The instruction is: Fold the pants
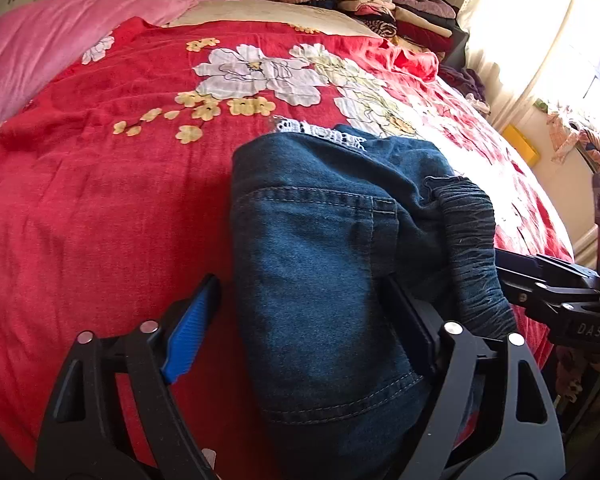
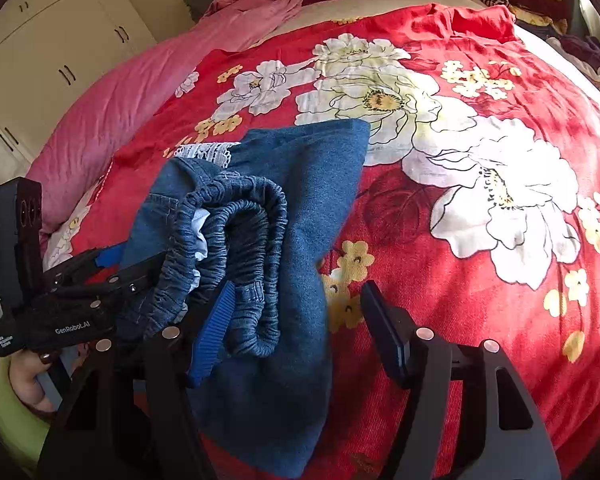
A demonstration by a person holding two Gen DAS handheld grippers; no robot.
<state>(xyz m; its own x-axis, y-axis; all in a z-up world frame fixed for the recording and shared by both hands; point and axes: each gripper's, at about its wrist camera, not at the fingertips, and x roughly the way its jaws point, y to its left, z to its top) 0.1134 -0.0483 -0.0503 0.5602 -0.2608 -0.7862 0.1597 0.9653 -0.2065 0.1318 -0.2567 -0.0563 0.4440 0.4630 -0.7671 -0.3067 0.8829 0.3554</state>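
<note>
- Folded denim pants (image 1: 320,248), ruched elastic waistband (image 2: 240,216), on a red floral bedspread (image 1: 100,200).
- Left gripper (image 1: 300,320) and right gripper (image 2: 296,328): fingers spread, gripping nothing.

Bed under red floral bedspread (image 1: 100,200) carries folded denim pants (image 1: 320,260), pink blanket (image 1: 40,52) and stacked clothes (image 1: 400,12) at far end.

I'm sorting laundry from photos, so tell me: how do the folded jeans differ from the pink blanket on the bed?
The jeans are dark blue denim with a gathered elastic waistband; the pink blanket is plain and soft-looking. The jeans are folded into a compact bundle near the cameras, between the open fingers of both grippers; the blanket sprawls, rumpled, along the bed's far left side. Both rest on the red floral bedspread.
</note>
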